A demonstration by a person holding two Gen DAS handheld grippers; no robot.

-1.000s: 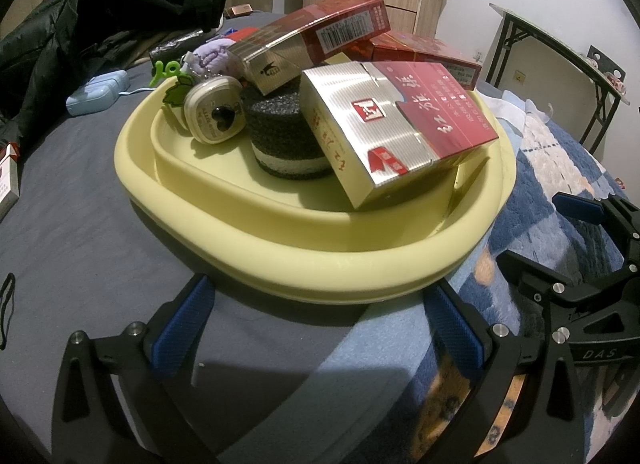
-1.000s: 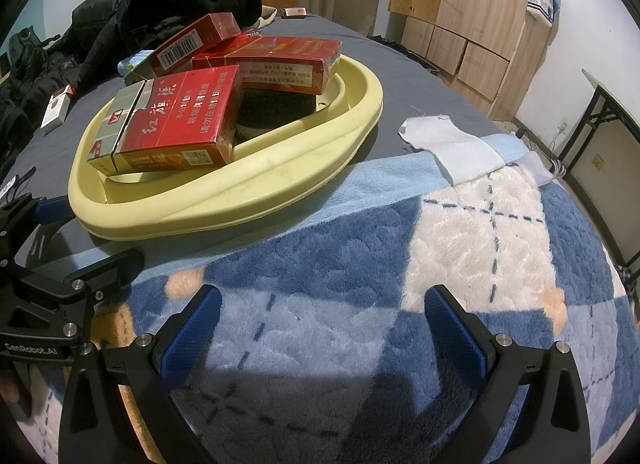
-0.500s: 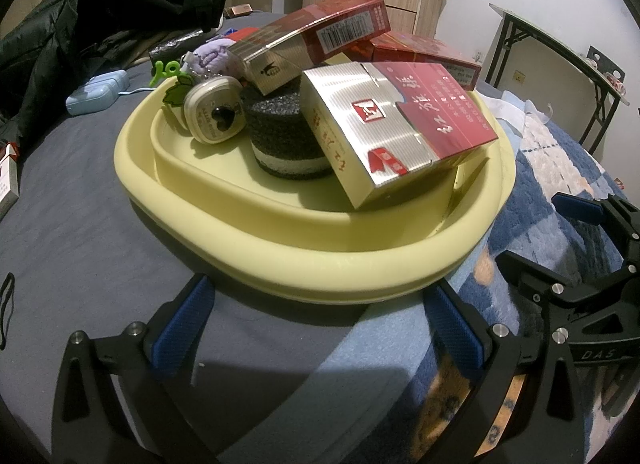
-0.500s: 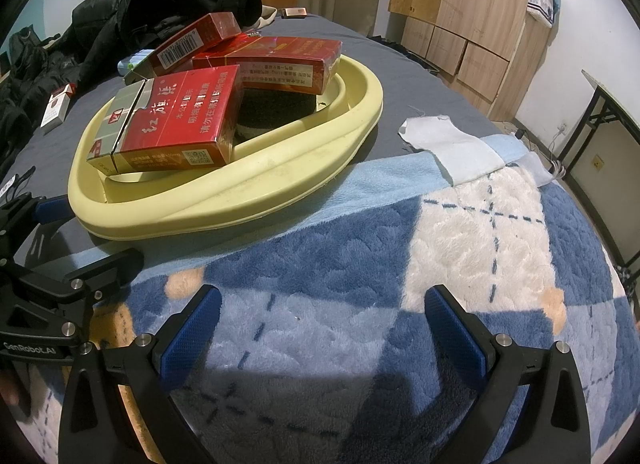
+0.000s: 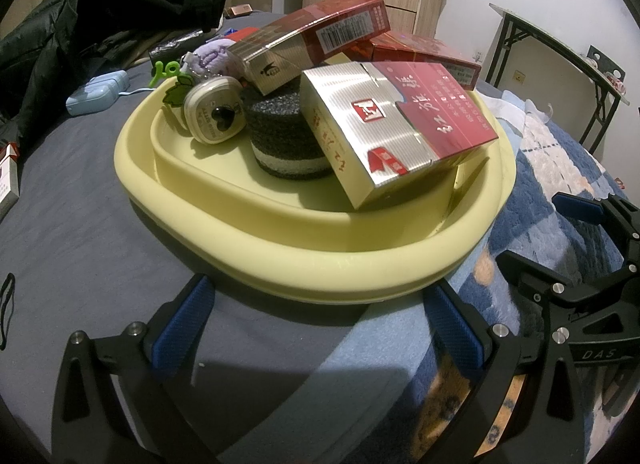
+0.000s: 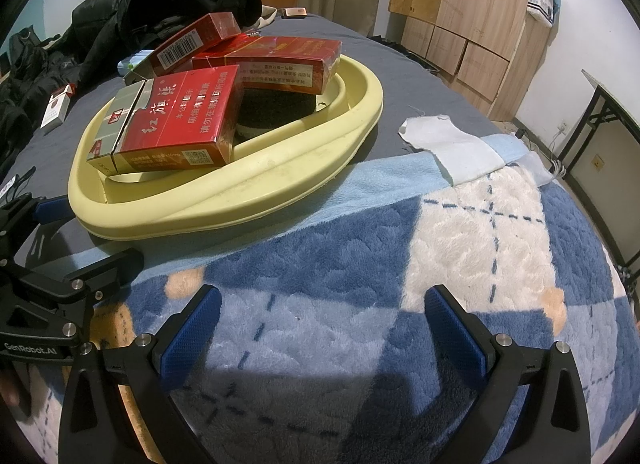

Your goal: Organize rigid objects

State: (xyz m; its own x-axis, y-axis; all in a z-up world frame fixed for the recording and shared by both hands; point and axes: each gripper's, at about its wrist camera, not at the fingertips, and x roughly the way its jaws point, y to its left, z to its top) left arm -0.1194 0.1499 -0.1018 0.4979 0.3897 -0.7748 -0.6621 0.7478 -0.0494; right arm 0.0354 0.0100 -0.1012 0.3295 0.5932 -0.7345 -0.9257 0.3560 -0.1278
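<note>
A pale yellow tray (image 5: 280,256) (image 6: 256,199) sits on the bed. It holds three red cigarette boxes (image 5: 400,123) (image 6: 180,123), a black sponge cylinder (image 5: 280,135), a small cream tin (image 5: 214,113) and a purple knitted item (image 5: 212,55). My left gripper (image 5: 320,328) is open and empty, just in front of the tray's near rim. My right gripper (image 6: 320,328) is open and empty over the blue blanket, right of the tray. Each gripper shows at the edge of the other's view.
A black jacket (image 5: 80,23) lies at the back left. A light blue case (image 5: 98,91) and a loose cigarette pack (image 6: 56,107) lie on the grey sheet. A white cloth (image 6: 448,143) lies right of the tray. A metal table (image 5: 560,55) stands beside the bed.
</note>
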